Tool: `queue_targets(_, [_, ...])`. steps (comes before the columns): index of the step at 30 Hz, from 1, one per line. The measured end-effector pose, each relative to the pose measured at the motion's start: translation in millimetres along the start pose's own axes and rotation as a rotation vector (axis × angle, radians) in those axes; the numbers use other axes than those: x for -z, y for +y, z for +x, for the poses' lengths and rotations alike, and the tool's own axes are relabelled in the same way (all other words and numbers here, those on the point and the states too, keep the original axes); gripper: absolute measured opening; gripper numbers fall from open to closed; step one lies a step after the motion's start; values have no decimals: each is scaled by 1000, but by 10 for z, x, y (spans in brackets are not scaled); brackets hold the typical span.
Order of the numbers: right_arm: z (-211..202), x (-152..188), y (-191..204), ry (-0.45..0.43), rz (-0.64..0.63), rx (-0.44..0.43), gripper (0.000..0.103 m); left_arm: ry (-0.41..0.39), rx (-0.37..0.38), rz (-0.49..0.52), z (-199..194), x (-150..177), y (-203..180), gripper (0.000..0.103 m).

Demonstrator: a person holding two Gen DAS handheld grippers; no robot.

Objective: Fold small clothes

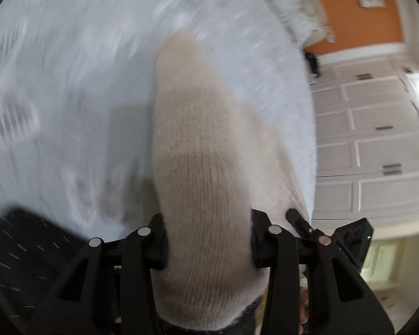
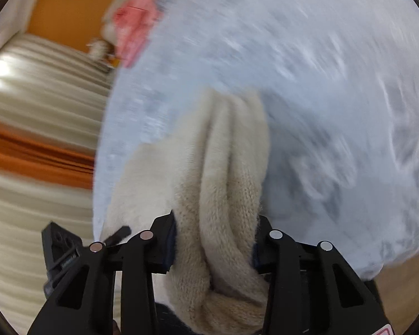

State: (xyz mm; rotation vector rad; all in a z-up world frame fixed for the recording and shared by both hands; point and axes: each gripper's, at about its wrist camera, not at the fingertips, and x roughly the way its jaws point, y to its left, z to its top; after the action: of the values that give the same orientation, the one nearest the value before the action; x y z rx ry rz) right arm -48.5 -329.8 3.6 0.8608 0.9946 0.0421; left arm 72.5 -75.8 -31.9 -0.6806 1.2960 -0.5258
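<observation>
Beige knit garment [image 1: 206, 195] filling gap of left gripper [image 1: 208, 243], both pads pressing its sides, jaws partly closed on it. Right gripper [image 2: 213, 244] likewise clamping bunched folds of same knit [image 2: 226, 195], jaws partway open. Garment hanging over pale blue bedspread [image 1: 83, 97], far end draping toward it. Background blurring.

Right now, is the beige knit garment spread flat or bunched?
Bunched: the beige knit garment shows thick lengthwise folds between the right hand-held gripper pads, not flat on the white bedspread.
</observation>
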Motion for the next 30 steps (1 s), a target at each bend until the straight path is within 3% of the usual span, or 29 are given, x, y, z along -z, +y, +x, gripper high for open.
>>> queue_targets(8, [-598,-337,1548,-189,-259,-148,38,-208,83,252,-1419,-579,-629,39])
queue_targets(11, [-557,-392,1904,-215,-318,-188,39,-275,72,324,-1834,-767,-671,40])
queue_targets(13, [-355,-390,2014,-212,-349,-168,48,-286,32,339,-1904,-917,-557,47])
queue_targets(15, [12,-327,1899,-205,-358,-117,70,-293,-38,324,-1769,-1098,-324,61])
queue_targets(16, [247,-286,1788,-209,-368,-53,74,-295,-92,316,-1634,-1149,-181,71])
queue_targets(18, [709,-202,1470,-148,-354,109,74,-254,-248,277,-1269,-1179,325,71])
queue_targets(20, [1116,-120,1032,17,-227,191,68,-172,-343,199,-971,-1154,770,64])
queue_targets(22, [1106,-6,752,35,-108,106,68,-168,-303,143,-923,-1010,1069,63])
queue_targets(26, [1087,-8,815,34,-137,92,71,-259,-257,115,-1058,-876,1185,70])
queue_targets(28, [1253,-88,945,74,-142,58,81,-286,-276,88,-1057,-928,1193,85])
queue_targets(30, [1461,-120,979,115,-128,38,86,-271,-300,61,-964,-1025,1251,89])
